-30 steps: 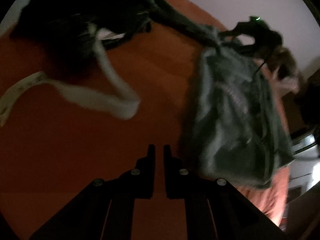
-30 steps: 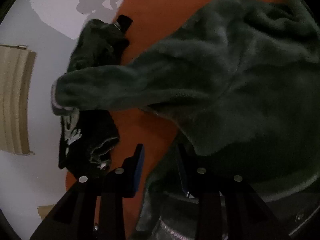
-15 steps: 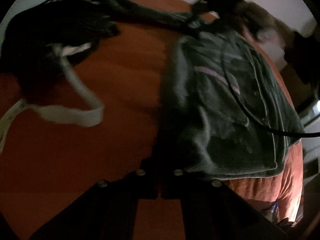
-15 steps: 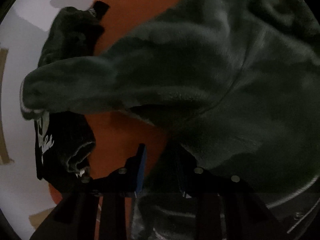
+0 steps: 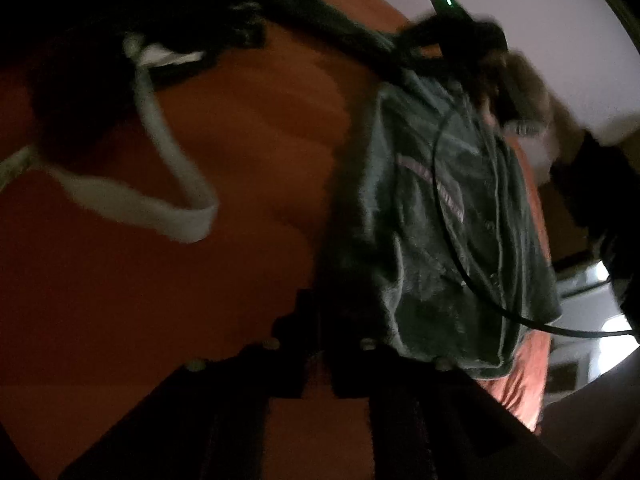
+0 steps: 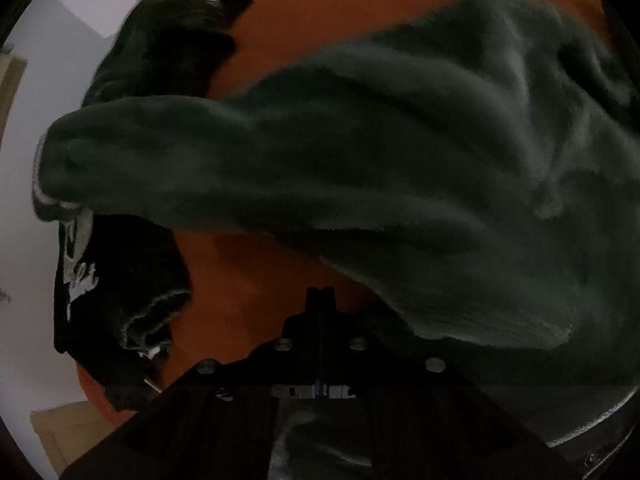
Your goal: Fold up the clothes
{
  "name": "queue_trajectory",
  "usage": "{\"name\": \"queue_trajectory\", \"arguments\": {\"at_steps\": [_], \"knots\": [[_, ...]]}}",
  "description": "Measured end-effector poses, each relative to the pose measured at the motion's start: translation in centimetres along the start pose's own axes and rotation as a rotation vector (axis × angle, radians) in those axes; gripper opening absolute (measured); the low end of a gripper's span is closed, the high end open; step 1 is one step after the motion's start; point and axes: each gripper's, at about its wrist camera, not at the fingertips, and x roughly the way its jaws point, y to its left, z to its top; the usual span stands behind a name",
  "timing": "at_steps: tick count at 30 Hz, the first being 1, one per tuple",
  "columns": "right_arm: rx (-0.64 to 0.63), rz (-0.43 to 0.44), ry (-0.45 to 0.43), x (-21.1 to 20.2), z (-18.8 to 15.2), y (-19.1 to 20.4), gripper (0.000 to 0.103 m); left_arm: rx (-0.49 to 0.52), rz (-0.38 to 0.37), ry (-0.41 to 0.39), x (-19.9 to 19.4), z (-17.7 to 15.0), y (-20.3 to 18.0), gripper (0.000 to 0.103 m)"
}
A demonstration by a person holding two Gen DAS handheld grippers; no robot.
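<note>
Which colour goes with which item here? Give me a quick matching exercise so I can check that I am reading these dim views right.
Items:
1. fleece jacket
2. looped strap
3. lettered garment
4. surface under the clothes

Colours:
a. orange
b. black
c. white
d. dark green

Pairs: 1-d, 2-c, 3-b, 4-a

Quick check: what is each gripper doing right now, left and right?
Left gripper: jaws opening, at the edge of the green fleece jacket; grip cannot be told.
Right gripper: shut, nothing visible between its fingertips.
</note>
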Motion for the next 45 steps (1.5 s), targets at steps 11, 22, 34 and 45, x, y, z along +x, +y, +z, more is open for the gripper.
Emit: {"name": "queue_trajectory", "arguments": {"at_steps": [11, 22, 34, 45], "knots": [[-0.061, -0.016, 0.048, -1.7, -4.2, -2.3, 0.000, 0.082, 0.100, 0.068, 2.8, -1.0, -1.4, 0.018], [-0.032, -0.006, 0.074, -0.7, -5.2, -1.7, 0.000, -0.052, 0.036, 0.070, 2.1, -1.4, 2.1, 0.012], [-0.031, 0.005, 0.074, -3.3, -7.0, -2.5, 0.000, -0.013, 0.124, 0.055, 1.5, -2.3, 1.6, 0.017], [-0.005, -0.012, -0.218, -18.2, -15.4, -10.9, 0.000, 0.221, 0.279, -0.103, -4.6, 0.7, -4.5, 0.024]]}}
